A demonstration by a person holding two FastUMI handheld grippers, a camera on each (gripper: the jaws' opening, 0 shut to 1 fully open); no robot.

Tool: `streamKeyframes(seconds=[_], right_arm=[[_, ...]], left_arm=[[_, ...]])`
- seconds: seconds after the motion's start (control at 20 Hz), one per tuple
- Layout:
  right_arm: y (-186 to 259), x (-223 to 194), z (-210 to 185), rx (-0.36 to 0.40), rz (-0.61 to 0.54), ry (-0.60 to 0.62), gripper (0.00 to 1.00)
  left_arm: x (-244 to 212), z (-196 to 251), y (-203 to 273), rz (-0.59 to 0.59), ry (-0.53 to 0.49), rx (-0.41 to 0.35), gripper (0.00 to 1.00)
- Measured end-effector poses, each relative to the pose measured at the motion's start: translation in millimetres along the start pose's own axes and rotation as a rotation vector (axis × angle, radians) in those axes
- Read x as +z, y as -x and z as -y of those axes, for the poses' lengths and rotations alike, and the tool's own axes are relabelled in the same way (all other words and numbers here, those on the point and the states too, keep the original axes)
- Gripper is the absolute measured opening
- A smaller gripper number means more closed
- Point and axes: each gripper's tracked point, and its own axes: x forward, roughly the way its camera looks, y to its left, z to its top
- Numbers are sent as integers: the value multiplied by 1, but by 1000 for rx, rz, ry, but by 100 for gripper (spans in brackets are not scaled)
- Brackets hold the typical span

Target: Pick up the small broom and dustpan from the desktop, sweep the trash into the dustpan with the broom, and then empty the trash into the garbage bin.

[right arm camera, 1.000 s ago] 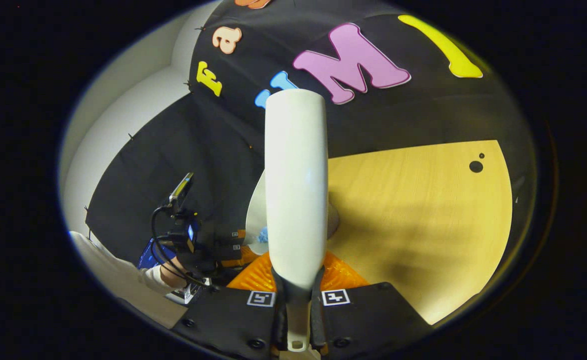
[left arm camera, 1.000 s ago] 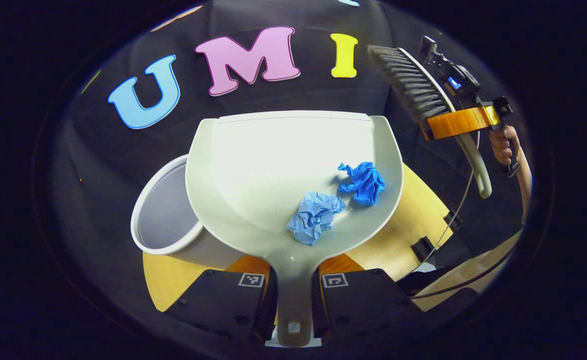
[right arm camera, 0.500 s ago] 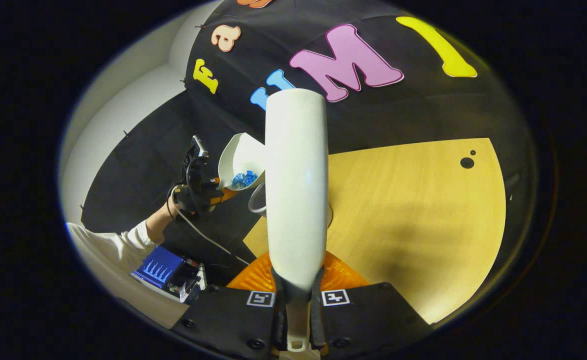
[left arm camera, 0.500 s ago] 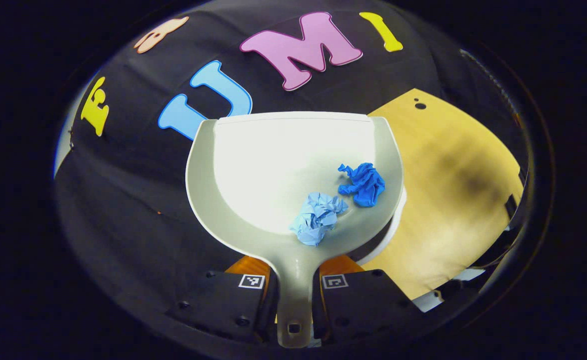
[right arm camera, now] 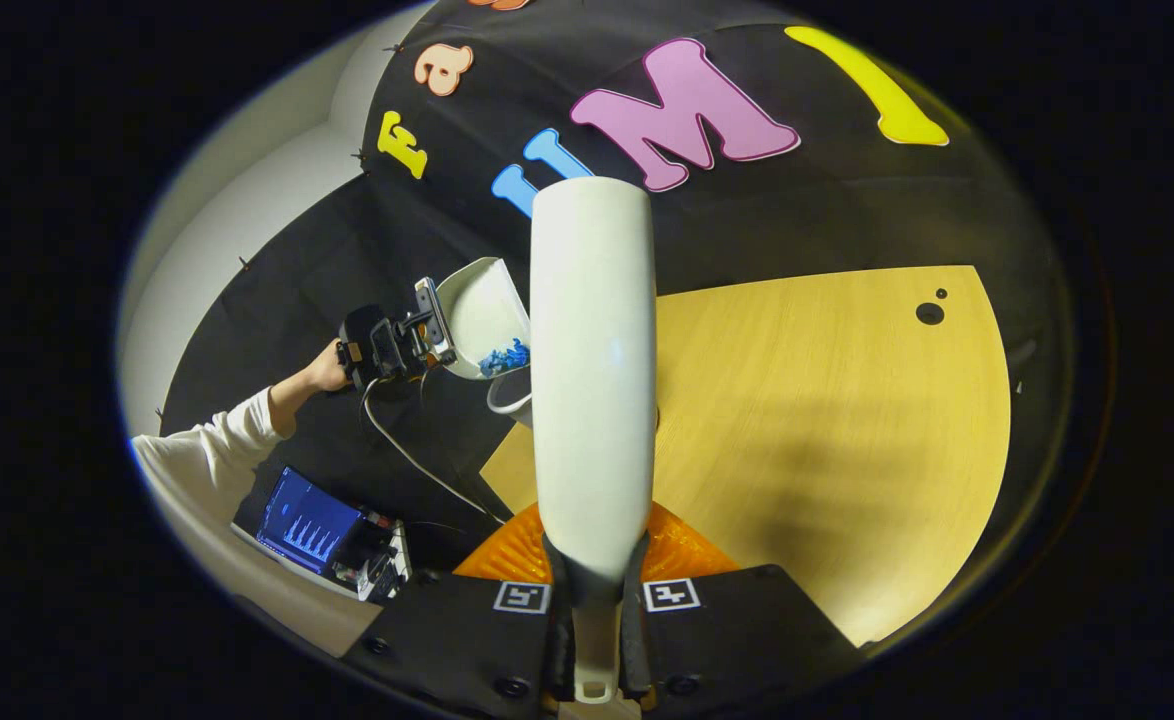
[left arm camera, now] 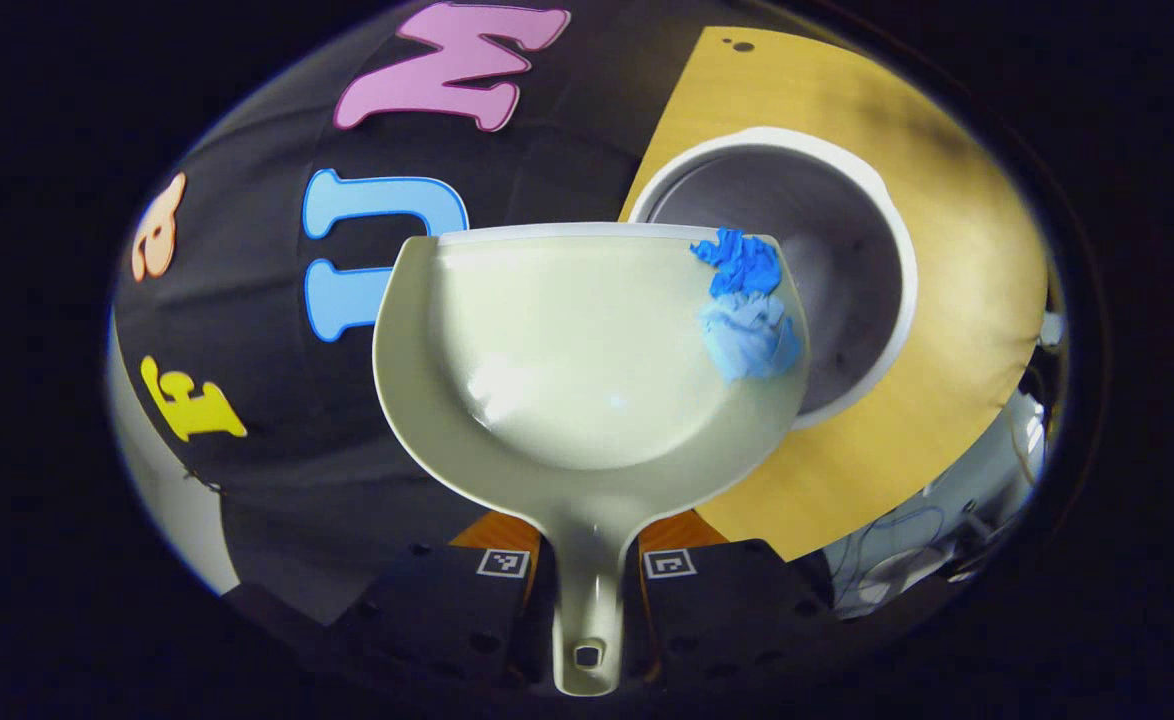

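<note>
The desk [right arm camera: 827, 420] carries the bin [left arm camera: 852, 215] at its edge, mouth up, placed to catch whatever falls from above. The dustpan [left arm camera: 567, 340], its handle clamped between the fingers of the left gripper [left arm camera: 587, 590], is rolled sideways over the bin so that the two blue paper wads [left arm camera: 747, 310] gather at its low rim corner, apparently about to drop. The right gripper [right arm camera: 595, 620] grips the broom [right arm camera: 592, 360] by its handle, held well clear of the pour.
</note>
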Motion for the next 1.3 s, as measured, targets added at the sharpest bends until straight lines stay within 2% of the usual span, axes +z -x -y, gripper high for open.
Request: streamKeyframes(seconds=[0.1, 0.2, 0.3, 0.4, 0.6, 0.7, 0.8, 0.9, 1.0, 1.1, 1.2, 1.3], right_arm=[[1, -1, 5, -19, 2, -8, 19], [3, -4, 16, -50, -7, -8, 19], [4, -12, 27, -83, -20, -4, 19], [5, -14, 29, -98, -28, -3, 19], [3, -10, 27, -109, -30, -10, 19], [5, 2, 23, -120, -6, -15, 19], [9, 25, 20, -163, 46, 19, 20], [16, 52, 13, -208, 119, 69, 19], [22, 83, 1, -233, 201, 90, 19], [24, 103, -5, -262, 275, 73, 19], [20, 109, -2, -294, 307, 26, 19], [14, 99, 23, -388, 289, -7, 19]], left_arm=[[-2, -8, 1, -42, -131, 72, 25], [-1, -14, 5, -62, -217, 128, 25], [2, -19, 7, -57, -279, 193, 25], [5, -19, 8, -38, -282, 223, 24], [34, -1, 20, 97, -29, 126, 25], [51, 4, 24, 196, 110, 115, 25], [69, 13, 34, 293, 244, 104, 25], [92, 31, 49, 392, 398, 21, 25], [122, 42, 89, 509, 551, -78, 25], [146, 46, 126, 604, 693, -144, 25], [175, 58, 158, 715, 807, -210, 25], [206, 86, 189, 792, 864, -329, 25]])
